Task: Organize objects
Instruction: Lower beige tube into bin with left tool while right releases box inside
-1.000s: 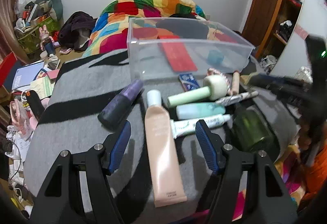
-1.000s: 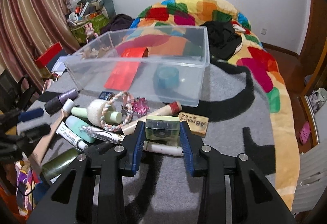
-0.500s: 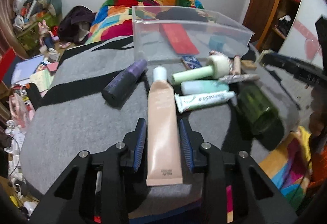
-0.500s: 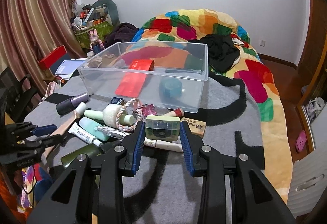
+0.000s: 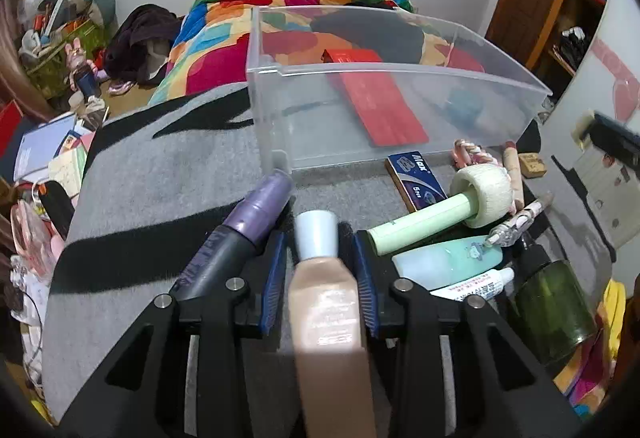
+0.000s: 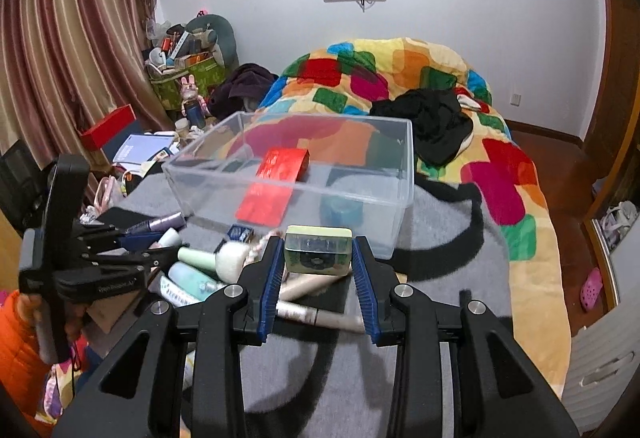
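Peach tube (image 5: 326, 302) now sits btwn your left gripper (image 5: 320, 278) jaws, which have just been closing and now pinch it, cap toward 12. Right gripper (image 6: 318, 270) holds green box (image 6: 318, 250), lifted. Bin (image 5: 280, 70) at 12; both ready to drop in.

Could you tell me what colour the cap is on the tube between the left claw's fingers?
White, on the peach tube; the left wrist view shows it best.
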### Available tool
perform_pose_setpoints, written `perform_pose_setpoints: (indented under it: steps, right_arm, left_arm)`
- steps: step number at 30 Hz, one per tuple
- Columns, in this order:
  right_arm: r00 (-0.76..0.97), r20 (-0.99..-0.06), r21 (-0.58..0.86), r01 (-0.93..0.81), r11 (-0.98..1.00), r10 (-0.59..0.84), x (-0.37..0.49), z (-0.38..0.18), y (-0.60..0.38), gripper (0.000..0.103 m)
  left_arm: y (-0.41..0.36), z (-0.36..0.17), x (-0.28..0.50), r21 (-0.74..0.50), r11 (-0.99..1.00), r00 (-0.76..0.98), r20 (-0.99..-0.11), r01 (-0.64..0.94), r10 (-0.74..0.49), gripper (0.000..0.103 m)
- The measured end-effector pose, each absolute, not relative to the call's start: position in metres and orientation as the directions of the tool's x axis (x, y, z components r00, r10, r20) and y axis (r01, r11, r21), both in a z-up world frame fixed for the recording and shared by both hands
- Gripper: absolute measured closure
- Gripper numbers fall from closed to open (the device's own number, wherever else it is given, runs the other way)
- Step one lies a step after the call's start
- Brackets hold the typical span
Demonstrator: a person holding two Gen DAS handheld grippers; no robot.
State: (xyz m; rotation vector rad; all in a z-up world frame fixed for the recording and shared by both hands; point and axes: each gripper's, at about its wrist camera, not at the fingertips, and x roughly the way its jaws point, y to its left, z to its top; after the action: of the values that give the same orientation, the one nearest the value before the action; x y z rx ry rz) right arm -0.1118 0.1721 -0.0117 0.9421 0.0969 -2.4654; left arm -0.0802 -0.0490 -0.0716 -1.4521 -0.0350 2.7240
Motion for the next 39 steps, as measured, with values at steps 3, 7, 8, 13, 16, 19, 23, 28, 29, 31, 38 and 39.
perform_pose_setpoints:
  steps: [3, 7, 8, 13, 16, 19, 23, 28, 29, 31, 38, 39]
  right_arm:
    - [-0.645, -0.64, 0.099, 0.47, -0.877, -0.418, -0.122, -0.008, 0.168, 0.072]
    - [-0.643, -0.637, 0.113, 0.468, -0.876, -0.425, -0.138, -0.005, 0.164, 0.072]
    - [-0.645, -0.635, 0.116, 0.465, -0.877, -0.426, -0.143, -0.004, 0.163, 0.072]
    - [-0.652, -0.627, 0.132, 0.452, -0.882, -0.427, -0.159, 0.002, 0.162, 0.072]
    - [-0.66, -0.622, 0.126, 0.447, -0.886, -0.422, -0.166, 0.005, 0.161, 0.072]
    - [-0.66, -0.622, 0.123, 0.449, -0.885, -0.421, -0.17, 0.006, 0.16, 0.072]
    - [-0.658, -0.623, 0.122, 0.452, -0.884, -0.422, -0.173, 0.007, 0.159, 0.072]
    - [-0.653, -0.62, 0.136, 0.456, -0.88, -0.434, -0.183, 0.011, 0.159, 0.072]
    - [-0.652, -0.62, 0.138, 0.456, -0.879, -0.436, -0.185, 0.012, 0.158, 0.072]
    - [-0.651, -0.621, 0.14, 0.458, -0.878, -0.438, -0.189, 0.013, 0.156, 0.072]
    - [-0.623, -0.654, 0.125, 0.471, -0.873, -0.43, -0.206, 0.002, 0.143, 0.072]
    - [-0.614, -0.663, 0.124, 0.474, -0.872, -0.428, -0.208, -0.001, 0.14, 0.072]
  left_arm:
    - [-0.05, -0.07, -0.079, -0.051, -0.998, -0.56, -0.826, -0.034, 0.061, 0.078]
    - [-0.056, -0.058, -0.075, -0.073, -0.997, -0.581, -0.811, -0.019, 0.07, 0.083]
    - [-0.057, -0.053, -0.072, -0.081, -0.997, -0.592, -0.802, -0.017, 0.075, 0.083]
    - [-0.059, -0.015, -0.067, -0.096, -0.995, -0.665, -0.742, -0.026, 0.089, 0.083]
    - [-0.057, 0.009, -0.064, -0.09, -0.995, -0.707, -0.701, -0.039, 0.091, 0.083]
    - [-0.055, 0.032, -0.062, -0.1, -0.994, -0.743, -0.66, -0.052, 0.106, 0.083]
    - [-0.053, 0.062, -0.066, -0.105, -0.992, -0.783, -0.61, -0.069, 0.119, 0.083]
    - [-0.05, 0.094, -0.074, -0.1, -0.992, -0.826, -0.55, -0.078, 0.121, 0.083]
    - [-0.051, 0.099, -0.076, -0.103, -0.992, -0.832, -0.542, -0.077, 0.121, 0.083]
    - [-0.052, 0.109, -0.084, -0.108, -0.992, -0.844, -0.524, -0.069, 0.116, 0.083]
    - [-0.058, 0.112, -0.112, -0.102, -0.995, -0.865, -0.498, -0.009, 0.059, 0.083]
    - [-0.061, 0.108, -0.116, -0.108, -0.994, -0.863, -0.502, 0.004, 0.051, 0.083]
